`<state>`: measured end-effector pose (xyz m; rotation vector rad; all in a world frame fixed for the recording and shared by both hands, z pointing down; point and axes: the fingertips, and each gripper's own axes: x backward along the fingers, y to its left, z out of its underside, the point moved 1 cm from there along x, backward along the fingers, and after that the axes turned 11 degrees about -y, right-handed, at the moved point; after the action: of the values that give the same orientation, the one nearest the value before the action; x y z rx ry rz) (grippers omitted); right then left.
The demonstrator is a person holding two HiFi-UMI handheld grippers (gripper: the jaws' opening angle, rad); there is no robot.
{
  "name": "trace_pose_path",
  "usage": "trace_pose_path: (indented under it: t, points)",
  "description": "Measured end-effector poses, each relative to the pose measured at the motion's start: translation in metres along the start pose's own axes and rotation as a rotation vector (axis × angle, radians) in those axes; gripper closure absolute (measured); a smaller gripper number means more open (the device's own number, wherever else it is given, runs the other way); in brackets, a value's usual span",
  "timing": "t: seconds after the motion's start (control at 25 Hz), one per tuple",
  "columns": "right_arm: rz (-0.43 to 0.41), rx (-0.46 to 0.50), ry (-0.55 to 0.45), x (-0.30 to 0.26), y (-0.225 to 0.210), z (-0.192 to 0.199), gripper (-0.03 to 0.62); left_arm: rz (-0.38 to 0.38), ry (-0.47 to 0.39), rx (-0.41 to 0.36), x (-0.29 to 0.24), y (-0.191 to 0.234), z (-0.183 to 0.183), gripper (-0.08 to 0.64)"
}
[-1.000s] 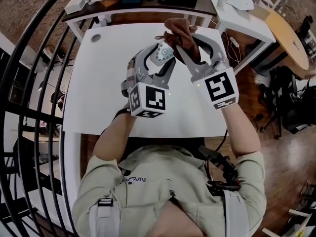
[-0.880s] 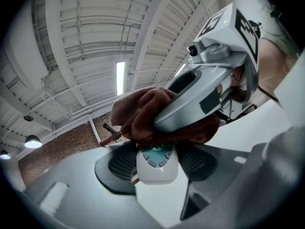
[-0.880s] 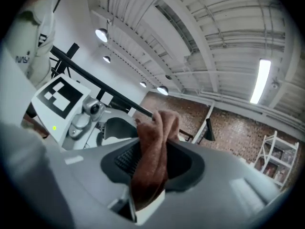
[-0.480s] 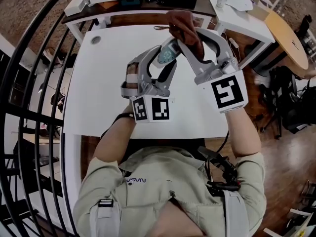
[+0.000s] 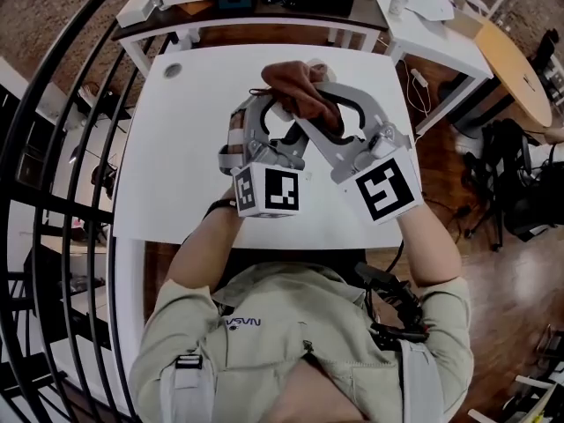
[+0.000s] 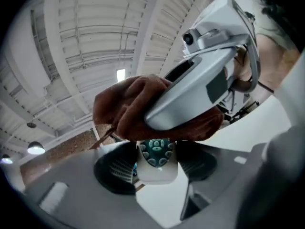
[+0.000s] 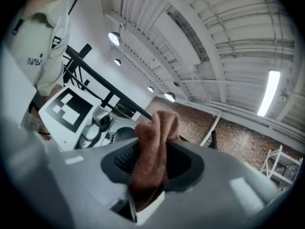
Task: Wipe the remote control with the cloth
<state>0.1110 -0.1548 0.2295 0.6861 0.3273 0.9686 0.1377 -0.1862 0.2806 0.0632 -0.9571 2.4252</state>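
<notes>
My left gripper (image 6: 156, 170) is shut on the white remote control (image 6: 156, 157), whose teal keypad faces the camera. A brown cloth (image 6: 131, 109) lies over the remote's far end. My right gripper (image 7: 150, 168) is shut on that cloth (image 7: 153, 147), which bunches up between its pads. In the head view both grippers meet above the white table (image 5: 176, 157). The right gripper (image 5: 306, 106) crosses over the left gripper (image 5: 273, 117) there. The cloth (image 5: 295, 91) hides nearly all of the remote in that view.
A cluttered dark desk (image 5: 264, 3) stands behind the table, and a white desk (image 5: 432, 25) to its right. A round wooden table (image 5: 520, 69) is at far right. A black railing (image 5: 53, 148) curves along the left. The table has a cable hole (image 5: 171, 69).
My right gripper has swung left and nearer with the cloth, which now covers the remote; the remote's keypad showed beside the cloth before. The left gripper has hardly moved.
</notes>
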Motion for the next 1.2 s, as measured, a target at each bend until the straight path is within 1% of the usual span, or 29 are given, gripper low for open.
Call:
trace_pose_path:
  t: [0.04,0.08,0.16,0.2,0.24,0.28,0.36,0.44,0.48,0.52,0.56,0.64,0.68,0.72,0.76,0.8,0.84,0.92,1.0,1.08,1.16,1.2]
  points:
    - [0.032,0.011,-0.020,0.003,-0.008,-0.003,0.465,0.016,-0.008,0.048,0.001,0.000,0.002,0.287]
    - [0.090,0.011,-0.045,0.008,-0.021,-0.006,0.465,0.029,-0.018,0.093,0.002,0.000,0.003,0.287]
    - [0.232,-0.030,-0.088,0.023,-0.053,-0.004,0.465,0.044,-0.040,0.180,0.003,-0.001,-0.004,0.287]
    - [0.281,-0.050,-0.092,0.032,-0.066,0.000,0.465,0.053,-0.055,0.219,0.000,-0.002,-0.010,0.287]
    - [0.301,-0.059,-0.083,0.039,-0.072,0.006,0.465,0.066,-0.074,0.253,-0.004,-0.003,-0.018,0.287]
    - [0.290,-0.062,-0.072,0.042,-0.071,0.011,0.465,0.076,-0.090,0.281,-0.008,-0.003,-0.024,0.287]
    - [0.211,-0.075,-0.070,0.038,-0.053,0.014,0.465,0.085,-0.102,0.334,-0.010,0.001,-0.027,0.287]
    - [0.125,-0.122,-0.102,0.032,-0.031,0.009,0.465,0.085,-0.091,0.408,-0.006,0.006,-0.021,0.287]
    - [0.105,-0.147,-0.120,0.030,-0.025,0.007,0.465,0.088,-0.082,0.454,-0.004,0.007,-0.016,0.287]
    - [0.110,-0.164,-0.134,0.031,-0.026,0.007,0.465,0.092,-0.082,0.495,-0.004,0.007,-0.014,0.287]
    - [0.143,-0.170,-0.141,0.034,-0.034,0.009,0.465,0.090,-0.089,0.528,-0.004,0.011,-0.015,0.287]
    - [0.267,-0.175,-0.136,0.046,-0.063,0.020,0.465,0.066,-0.099,0.580,-0.004,0.022,-0.019,0.287]
    - [0.329,-0.189,-0.125,0.051,-0.076,0.027,0.465,0.056,-0.102,0.593,-0.004,0.026,-0.021,0.287]
    - [0.372,-0.210,-0.108,0.055,-0.086,0.036,0.465,0.053,-0.109,0.598,-0.003,0.028,-0.022,0.287]
    - [0.392,-0.232,-0.087,0.056,-0.091,0.045,0.465,0.056,-0.121,0.602,-0.004,0.029,-0.023,0.287]
    - [0.386,-0.250,-0.071,0.054,-0.090,0.052,0.465,0.059,-0.134,0.610,-0.004,0.030,-0.025,0.287]
    - [0.358,-0.258,-0.065,0.050,-0.083,0.056,0.465,0.059,-0.145,0.623,-0.006,0.032,-0.028,0.287]
    - [0.255,-0.251,-0.068,0.035,-0.053,0.055,0.465,0.056,-0.161,0.663,-0.010,0.037,-0.031,0.287]
    - [0.130,-0.216,-0.070,0.021,-0.016,0.051,0.465,0.055,-0.172,0.722,-0.013,0.040,-0.033,0.287]
    - [0.019,-0.144,-0.097,0.010,0.013,0.042,0.465,0.065,-0.175,0.774,-0.014,0.042,-0.032,0.287]
    - [-0.094,-0.027,-0.072,0.009,0.032,0.042,0.465,0.071,-0.177,0.827,-0.014,0.045,-0.030,0.287]
    - [-0.121,0.015,-0.052,0.011,0.034,0.044,0.465,0.071,-0.180,0.855,-0.014,0.046,-0.029,0.287]
